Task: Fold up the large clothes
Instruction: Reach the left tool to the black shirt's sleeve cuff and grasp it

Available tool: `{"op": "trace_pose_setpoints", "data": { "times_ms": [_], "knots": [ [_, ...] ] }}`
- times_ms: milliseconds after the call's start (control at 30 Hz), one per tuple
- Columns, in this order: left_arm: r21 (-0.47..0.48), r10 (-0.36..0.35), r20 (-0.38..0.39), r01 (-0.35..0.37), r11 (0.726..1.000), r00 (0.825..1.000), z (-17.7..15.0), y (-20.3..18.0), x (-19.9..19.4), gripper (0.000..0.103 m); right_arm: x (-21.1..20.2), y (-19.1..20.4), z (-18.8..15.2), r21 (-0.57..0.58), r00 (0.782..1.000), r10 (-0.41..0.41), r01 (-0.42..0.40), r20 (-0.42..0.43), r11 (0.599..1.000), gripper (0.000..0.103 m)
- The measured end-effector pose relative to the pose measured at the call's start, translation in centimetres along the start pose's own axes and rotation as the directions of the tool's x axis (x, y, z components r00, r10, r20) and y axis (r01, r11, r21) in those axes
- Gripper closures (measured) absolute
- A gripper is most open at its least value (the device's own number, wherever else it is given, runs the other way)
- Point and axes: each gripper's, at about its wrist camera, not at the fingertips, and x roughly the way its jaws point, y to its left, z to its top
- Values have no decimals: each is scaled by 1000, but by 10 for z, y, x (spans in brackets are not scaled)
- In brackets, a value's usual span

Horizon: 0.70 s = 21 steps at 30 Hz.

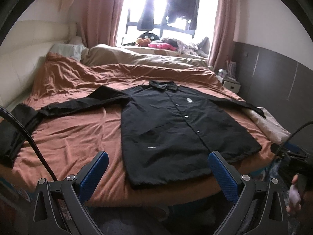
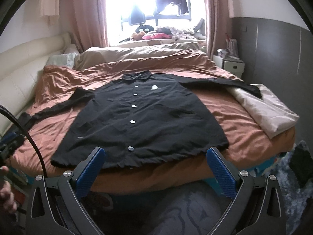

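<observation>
A large black button-up jacket (image 1: 176, 125) lies flat, front up, on the brown bedsheet (image 1: 78, 133), collar toward the window, both sleeves spread out sideways. It also shows in the right wrist view (image 2: 144, 117). My left gripper (image 1: 158, 158) is open and empty, held above the bed's near edge in front of the jacket's hem. My right gripper (image 2: 155, 156) is open and empty, just before the hem near the bottom button (image 2: 131, 147). The left sleeve end (image 1: 17, 129) hangs toward the bed's left edge.
A folded beige blanket (image 2: 268, 109) lies at the bed's right edge under the right sleeve end. Beige duvet and pillows (image 2: 137, 54) lie at the far end. A cream headboard (image 2: 23, 62) runs along the left. A white nightstand (image 2: 230, 64) stands at right.
</observation>
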Motion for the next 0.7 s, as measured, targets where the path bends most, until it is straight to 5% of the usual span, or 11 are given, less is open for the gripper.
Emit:
{"op": "trace_pose_setpoints", "data": {
  "times_ms": [167, 400, 700],
  "knots": [
    [-38, 29, -31, -30, 999, 999, 13, 20, 28, 0, 16, 3, 1, -35, 1000, -1, 1, 1, 999, 0],
    [-111, 74, -54, -80, 991, 996, 34, 61, 62, 0, 64, -9, 13, 23, 990, 97, -95, -102, 995, 0],
    [-163, 154, -67, -163, 973, 986, 76, 149, 98, 1, 122, -2, 56, 37, 974, 173, -170, -149, 985, 0]
  ]
}}
